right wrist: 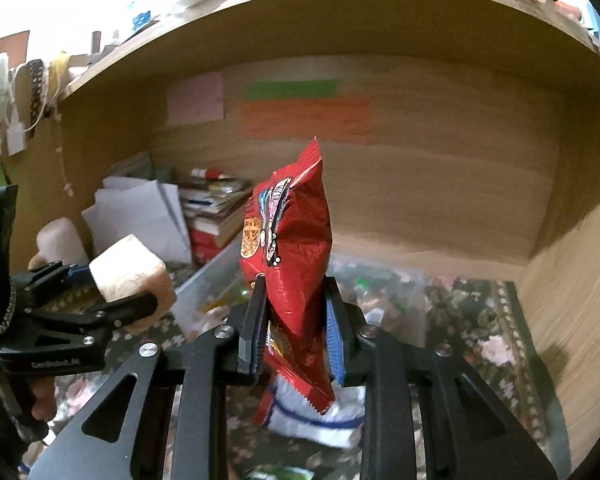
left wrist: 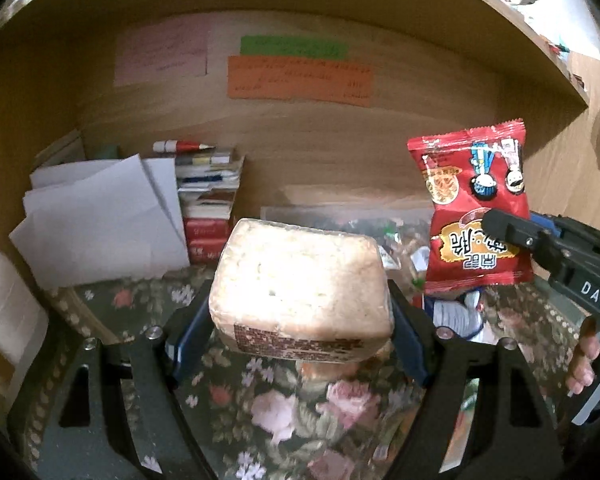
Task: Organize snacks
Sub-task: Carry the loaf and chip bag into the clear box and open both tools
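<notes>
My left gripper (left wrist: 300, 332) is shut on a pale wrapped rice-cake block (left wrist: 300, 288) and holds it above the floral cloth. The block also shows in the right wrist view (right wrist: 128, 272), in the left gripper (right wrist: 132, 300). My right gripper (right wrist: 296, 320) is shut on a red snack packet (right wrist: 296, 248) held upright, edge-on. In the left wrist view the packet (left wrist: 476, 208) hangs at the right, pinched by the right gripper (left wrist: 512, 232). A clear plastic bin (left wrist: 340, 216) with several snacks sits behind both, also seen in the right wrist view (right wrist: 204, 284).
A wooden shelf alcove (left wrist: 340, 128) surrounds the area, with coloured notes (left wrist: 300, 80) on its back wall. White papers (left wrist: 100, 216) and stacked books (left wrist: 208, 208) stand at the back left. A white-and-blue packet (right wrist: 320, 420) lies on the floral cloth (left wrist: 280, 420).
</notes>
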The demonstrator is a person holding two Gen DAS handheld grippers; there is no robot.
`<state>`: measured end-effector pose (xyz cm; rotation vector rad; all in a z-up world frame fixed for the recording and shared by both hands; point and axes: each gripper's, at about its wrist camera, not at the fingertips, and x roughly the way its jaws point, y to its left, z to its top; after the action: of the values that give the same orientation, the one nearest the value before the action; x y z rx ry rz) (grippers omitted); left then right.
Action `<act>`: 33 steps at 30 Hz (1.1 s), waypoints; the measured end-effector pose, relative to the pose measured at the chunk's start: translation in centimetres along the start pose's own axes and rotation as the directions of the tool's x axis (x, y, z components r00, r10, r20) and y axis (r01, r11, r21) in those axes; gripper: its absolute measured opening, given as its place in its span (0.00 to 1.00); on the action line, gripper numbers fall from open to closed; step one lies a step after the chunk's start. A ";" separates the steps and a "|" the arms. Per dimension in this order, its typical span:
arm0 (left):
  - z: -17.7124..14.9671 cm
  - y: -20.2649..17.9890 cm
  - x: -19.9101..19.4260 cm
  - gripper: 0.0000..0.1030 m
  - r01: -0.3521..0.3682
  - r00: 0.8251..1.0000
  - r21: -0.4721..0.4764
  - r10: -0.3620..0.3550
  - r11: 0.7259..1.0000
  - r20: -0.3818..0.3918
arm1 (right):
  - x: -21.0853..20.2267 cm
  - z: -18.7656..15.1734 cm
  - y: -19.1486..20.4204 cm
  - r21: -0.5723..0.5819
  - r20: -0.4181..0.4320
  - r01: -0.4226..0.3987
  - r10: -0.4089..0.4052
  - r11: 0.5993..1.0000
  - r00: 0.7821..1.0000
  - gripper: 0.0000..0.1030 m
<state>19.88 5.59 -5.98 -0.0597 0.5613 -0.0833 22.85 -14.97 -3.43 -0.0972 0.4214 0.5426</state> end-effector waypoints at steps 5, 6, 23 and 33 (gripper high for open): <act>1.5 -0.4 2.2 0.77 -0.009 1.000 0.008 0.010 1.000 -0.015 | 2.4 0.5 -1.2 0.011 -0.031 -0.010 0.010 1.000 0.999 0.23; 1.7 -0.5 2.7 0.77 -0.009 1.000 0.008 0.009 1.000 -0.021 | 2.9 0.5 -1.5 0.013 -0.041 -0.013 0.014 1.000 0.999 0.23; 2.6 -1.5 9.4 0.77 0.006 0.992 0.032 -0.002 0.999 -0.124 | 9.5 0.8 -2.8 0.024 -0.228 -0.084 0.087 0.996 0.970 0.23; 2.9 -1.4 7.6 0.79 -0.008 0.997 0.031 0.011 0.999 -0.076 | 9.1 1.1 -2.6 -0.022 -0.210 -0.009 0.004 1.000 0.978 0.53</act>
<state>27.75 3.60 -7.39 -0.0242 0.6361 -0.0852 31.64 -12.66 -6.22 -0.1765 0.6219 0.5460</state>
